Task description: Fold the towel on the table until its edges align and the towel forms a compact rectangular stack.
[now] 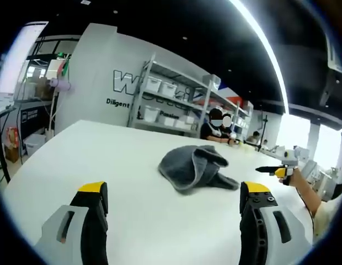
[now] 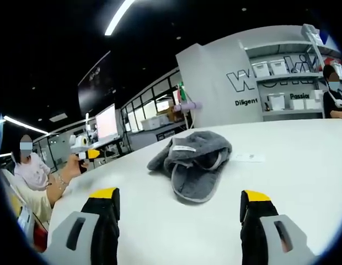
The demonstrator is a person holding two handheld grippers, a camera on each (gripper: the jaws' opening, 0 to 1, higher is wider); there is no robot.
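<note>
A grey towel lies crumpled in a loose heap on the white table. My left gripper is open just short of the towel's near edge, its yellow-tipped jaws wide apart with nothing between them. My right gripper is open too, facing the towel from the other side, close to its near edge. A white label shows on the towel's top fold in the right gripper view. Each gripper appears in the other's view, held in a hand: the right gripper and the left gripper.
A small white slip lies on the table beside the towel. Metal shelves with white bins stand behind the table's far edge. People sit at the far end and at the left.
</note>
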